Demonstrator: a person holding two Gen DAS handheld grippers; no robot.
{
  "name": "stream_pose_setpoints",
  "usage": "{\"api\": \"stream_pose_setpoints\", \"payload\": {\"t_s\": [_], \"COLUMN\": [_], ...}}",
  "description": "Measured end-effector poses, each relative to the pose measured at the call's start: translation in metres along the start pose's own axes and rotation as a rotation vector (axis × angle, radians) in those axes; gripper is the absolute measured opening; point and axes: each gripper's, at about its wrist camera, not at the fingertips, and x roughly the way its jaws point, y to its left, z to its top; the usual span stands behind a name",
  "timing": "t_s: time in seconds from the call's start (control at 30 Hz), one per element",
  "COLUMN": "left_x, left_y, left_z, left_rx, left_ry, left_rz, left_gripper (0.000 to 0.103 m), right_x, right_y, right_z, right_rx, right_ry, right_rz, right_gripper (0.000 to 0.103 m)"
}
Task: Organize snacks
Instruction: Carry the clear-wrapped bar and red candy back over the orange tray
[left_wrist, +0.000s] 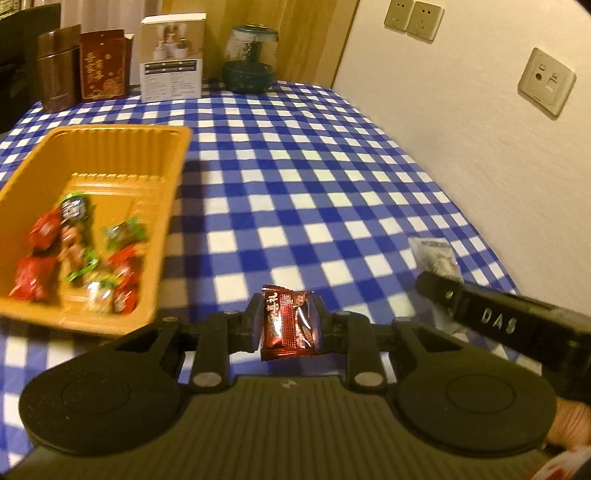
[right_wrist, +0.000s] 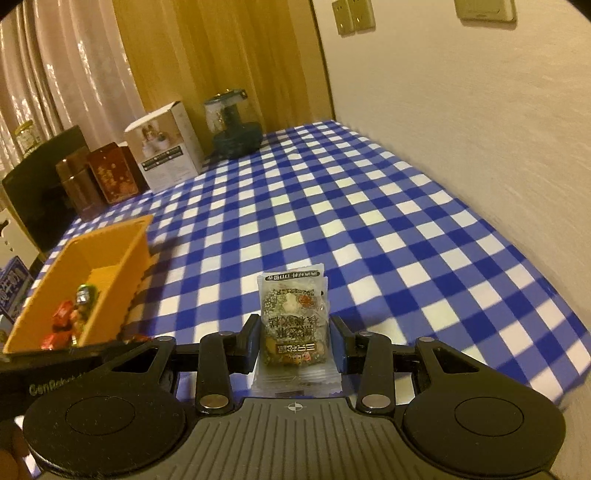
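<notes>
My left gripper is shut on a dark red snack packet and holds it above the checked tablecloth, just right of the orange tray. The tray holds several red and green wrapped snacks. My right gripper has its jaws on both sides of a clear packet of mixed nuts; the packet fills the gap between them. That packet also shows in the left wrist view, at the tip of the right gripper. The tray shows at the left in the right wrist view.
At the table's far edge stand a brown tin, a red box, a white carton and a green-lidded glass jar. A white wall runs along the right side. A blue box sits left of the tray.
</notes>
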Motion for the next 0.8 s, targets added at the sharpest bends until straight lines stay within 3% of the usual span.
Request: {"api": "stream_pose_setpoints", "payload": {"t_s": [0.8], "left_x": [-0.106], "left_y": [0.069], "left_z": [-0.033], "left_rx": [-0.064], "left_ry": [-0.067], "left_rz": [0.062], "left_gripper": [0.023], "right_x": [-0.056], "right_y": [0.103], "right_z": [-0.043], "right_rx": [-0.157], "right_ry": [0.029], "right_rz": [0.088], "right_gripper": [0.039]}}
